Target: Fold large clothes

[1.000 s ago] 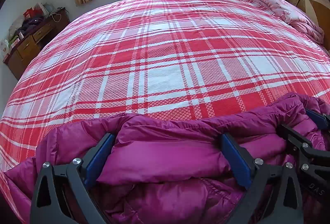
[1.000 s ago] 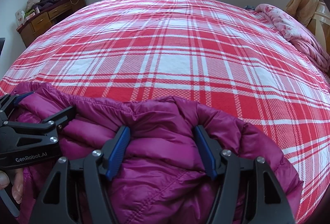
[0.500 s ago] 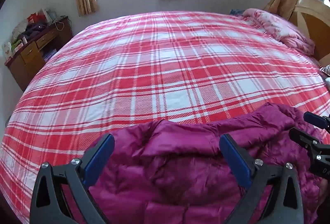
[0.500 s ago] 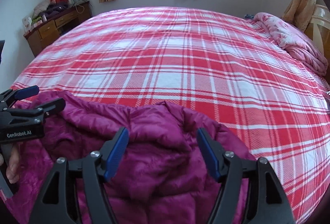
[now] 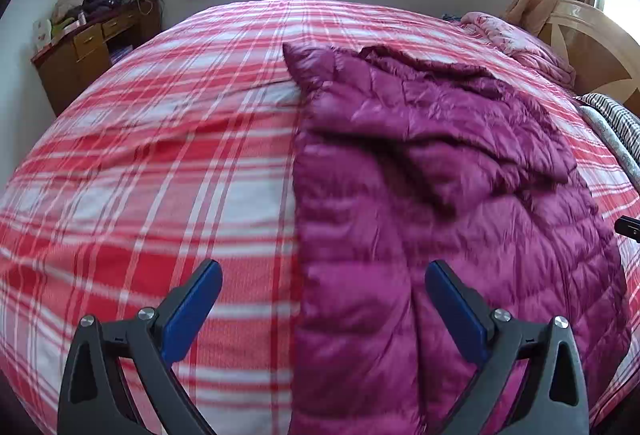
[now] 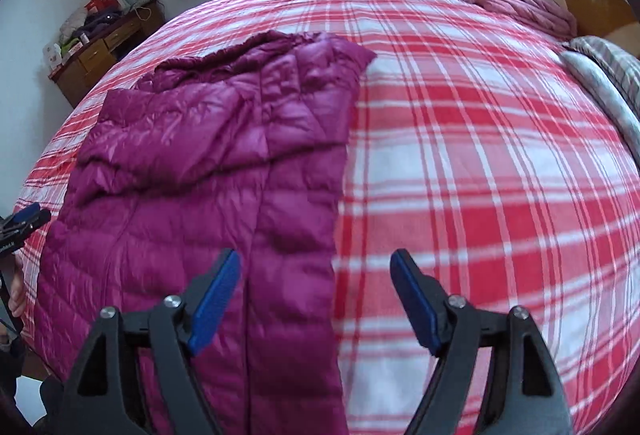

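Note:
A magenta quilted down jacket (image 5: 440, 187) lies spread lengthwise on the red plaid bed (image 5: 160, 163), with one part folded over its upper half. It also shows in the right wrist view (image 6: 208, 187). My left gripper (image 5: 323, 299) is open and empty above the jacket's near left edge. My right gripper (image 6: 316, 287) is open and empty above the jacket's near right edge. The left gripper's tip (image 6: 24, 219) shows at the right wrist view's left border.
A wooden dresser (image 5: 92, 51) with clutter stands at the far left by the wall. A pink floral quilt (image 5: 520, 43) lies by the wooden headboard (image 5: 592, 39) at the far right. A striped blanket (image 6: 608, 75) lies at the bed's right edge.
Both grippers let go of the jacket and pulled back and up. The jacket, bunched between the fingers before, now lies flat on the bed in front of them.

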Motion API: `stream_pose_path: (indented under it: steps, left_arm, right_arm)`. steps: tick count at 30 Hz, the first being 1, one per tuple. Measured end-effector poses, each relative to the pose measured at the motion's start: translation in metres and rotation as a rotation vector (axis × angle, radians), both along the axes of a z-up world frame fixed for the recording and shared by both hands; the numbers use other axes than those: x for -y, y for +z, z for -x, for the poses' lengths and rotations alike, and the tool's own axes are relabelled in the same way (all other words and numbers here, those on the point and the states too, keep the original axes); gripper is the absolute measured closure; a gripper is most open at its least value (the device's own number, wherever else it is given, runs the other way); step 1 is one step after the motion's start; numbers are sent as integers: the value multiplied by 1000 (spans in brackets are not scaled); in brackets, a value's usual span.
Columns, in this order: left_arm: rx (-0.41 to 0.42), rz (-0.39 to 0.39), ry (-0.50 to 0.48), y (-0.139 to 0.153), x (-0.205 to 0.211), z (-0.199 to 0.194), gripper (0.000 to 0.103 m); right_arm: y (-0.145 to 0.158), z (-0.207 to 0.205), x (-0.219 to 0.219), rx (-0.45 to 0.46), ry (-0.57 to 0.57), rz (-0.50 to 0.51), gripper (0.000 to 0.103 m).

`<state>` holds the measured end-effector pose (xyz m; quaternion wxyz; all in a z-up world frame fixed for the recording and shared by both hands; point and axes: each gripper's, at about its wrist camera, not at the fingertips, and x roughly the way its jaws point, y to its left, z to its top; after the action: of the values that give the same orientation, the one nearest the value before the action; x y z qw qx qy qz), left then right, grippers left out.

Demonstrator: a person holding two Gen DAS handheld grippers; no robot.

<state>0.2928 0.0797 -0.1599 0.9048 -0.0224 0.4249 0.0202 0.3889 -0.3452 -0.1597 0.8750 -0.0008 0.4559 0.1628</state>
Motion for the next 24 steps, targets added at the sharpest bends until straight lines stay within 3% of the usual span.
stream_pose_path:
  steps: [5, 8, 19, 24]
  left_arm:
    - [-25, 24, -23, -22, 3, 50, 1]
    - [-29, -4, -49, -33, 13, 69, 1]
    - [-24, 1, -99, -39, 22, 103, 1]
    - [-47, 14, -119, -41, 23, 120, 1]
  right_arm:
    - [-25, 47, 29, -62, -58, -31, 23]
    - [-36, 67, 34, -67, -80, -48, 23]
    - [-51, 111, 32, -81, -104, -90, 23]
    - [-55, 125, 30, -98, -102, -100, 29]
